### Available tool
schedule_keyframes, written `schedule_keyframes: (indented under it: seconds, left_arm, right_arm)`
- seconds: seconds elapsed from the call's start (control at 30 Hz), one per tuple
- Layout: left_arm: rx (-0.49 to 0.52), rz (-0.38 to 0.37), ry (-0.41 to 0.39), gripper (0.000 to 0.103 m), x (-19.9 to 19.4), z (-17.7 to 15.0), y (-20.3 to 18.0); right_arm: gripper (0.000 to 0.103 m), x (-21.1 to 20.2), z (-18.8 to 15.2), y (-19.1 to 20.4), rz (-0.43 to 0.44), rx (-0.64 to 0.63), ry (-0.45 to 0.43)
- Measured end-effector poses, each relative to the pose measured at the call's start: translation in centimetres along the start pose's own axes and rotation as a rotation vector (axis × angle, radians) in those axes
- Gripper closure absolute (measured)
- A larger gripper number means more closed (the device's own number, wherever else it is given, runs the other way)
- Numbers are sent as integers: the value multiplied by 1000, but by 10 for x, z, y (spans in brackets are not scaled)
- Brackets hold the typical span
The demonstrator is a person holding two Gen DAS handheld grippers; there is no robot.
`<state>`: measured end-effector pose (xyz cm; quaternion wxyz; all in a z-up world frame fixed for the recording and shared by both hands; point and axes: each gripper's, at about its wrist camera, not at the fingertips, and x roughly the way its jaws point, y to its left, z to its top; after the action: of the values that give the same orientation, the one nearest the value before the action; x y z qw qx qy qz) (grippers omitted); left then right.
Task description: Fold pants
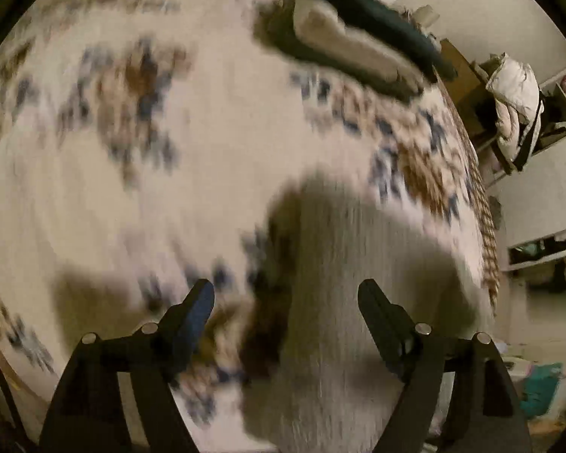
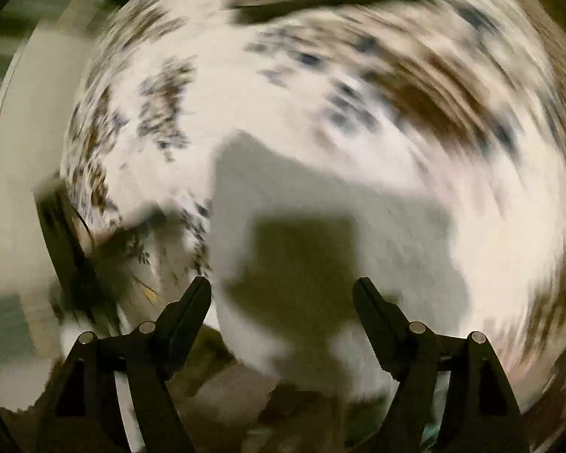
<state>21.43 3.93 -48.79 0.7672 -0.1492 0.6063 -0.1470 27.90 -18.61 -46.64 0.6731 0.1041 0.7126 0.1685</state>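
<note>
My pale cream, fuzzy-textured pants [image 1: 358, 283] lie flat on the patterned bedspread as a broad, blurred slab, partly shadowed, running from my tongs out across the bed [image 2: 320, 226].

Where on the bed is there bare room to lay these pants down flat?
The widest free patch is the patterned bedspread left of the pale pants and below the stack of folded clothes at the far edge. It is crowded near that stack and along the bed's right edge. Both views are blurred, so small items could be missed.
</note>
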Motion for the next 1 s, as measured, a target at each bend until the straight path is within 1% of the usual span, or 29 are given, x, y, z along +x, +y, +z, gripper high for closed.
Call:
schedule_keyframes:
  seconds: [0.07, 0.13, 0.17, 0.2, 0.23, 0.27, 0.3, 0.33, 0.37, 0.4, 0.43, 0.47, 0.5, 0.53, 0.6, 0.63, 0.67, 0.7, 0.73, 0.77, 0.8, 0.83, 0.87, 0.9, 0.93, 0.97, 1.0]
  left_arm:
    - [-25, -20, 41, 26, 13, -29, 1]
    - [-51, -42, 79, 26, 26, -52, 1]
    - [-71, -64, 92, 26, 31, -61, 2]
    - [-85, -84, 97, 26, 34, -68, 2]
    - [-94, -109, 99, 26, 37, -74, 1]
    - [-91, -126, 101, 26, 42, -78, -1]
    - [-86, -136, 103, 26, 46, -81, -2]
    - [-83, -155, 101, 26, 50, -82, -3]
    - [-79, -192, 92, 26, 54, -84, -3]
    - [-74, -217, 72, 30, 55, -86, -3]
    - [-66, -237, 43, 48, 54, -87, -3]
    - [-50, -249, 34, 57, 54, -89, -3]
    - [-40, -254, 29, 64, 53, -91, -2]
    - [-42, -262, 19, 65, 51, -94, -1]
    - [-70, -279, 20, 65, 50, -100, 4]
    - [-69, -271, 24, 65, 50, -102, 4]
    - [-62, -269, 28, 65, 49, -105, 3]
    - [-62, -272, 37, 65, 48, -106, 4]
    - [-75, -275, 51, 64, 46, -105, 6]
    - [-104, -271, 67, 62, 43, -101, 8]
    - [-132, -268, 72, 62, 39, -96, 12]
    - [-157, -255, 68, 60, 33, -92, 14]
    - [-178, -237, 58, 60, 25, -87, 17]
    - [-186, -227, 37, 59, 17, -80, 16]
    - [-185, -195, 17, 46, 10, -71, 14]
    - [-181, -162, 1, 32, 6, -66, 11]
    - [-173, -137, -16, 12, 2, -59, 9]
  right_arm:
    - [23, 22, 48, 28, -48, -115, 26]
    - [23, 61, 91, 67, -83, -243, 103]
    - [23, 82, 99, 82, -121, -313, 140]
    - [23, 108, 105, 99, -178, -427, 192]
    - [23, 128, 104, 113, -229, -516, 233]
    - [31, 148, 104, 122, -284, -602, 283]
    - [48, 170, 100, 132, -353, -687, 355]
    - [78, 191, 95, 138, -441, -767, 409]
    - [79, 198, 93, 138, -474, -788, 425]
    - [80, 201, 94, 138, -509, -790, 426]
    - [83, 200, 100, 136, -514, -762, 418]
    - [84, 194, 107, 134, -524, -730, 394]
    - [84, 188, 118, 129, -532, -697, 368]
    - [84, 183, 126, 122, -519, -655, 356]
    - [85, 186, 137, 104, -496, -578, 380]
    - [85, 185, 142, 100, -497, -555, 359]
    - [84, 188, 145, 95, -487, -532, 364]
    - [84, 188, 153, 87, -428, -443, 363]
    - [83, 184, 161, 79, -343, -358, 359]
    - [75, 176, 166, 75, -235, -316, 368]
    - [68, 166, 167, 74, -181, -314, 369]
    - [47, 151, 166, 70, -164, -315, 341]
    - [27, 128, 163, 62, -153, -313, 287]
    - [22, 110, 158, 50, -135, -303, 257]
    - [22, 95, 151, 36, -130, -279, 244]
    - [22, 81, 142, 17, -150, -246, 233]
    - [22, 68, 129, -4, -184, -211, 219]
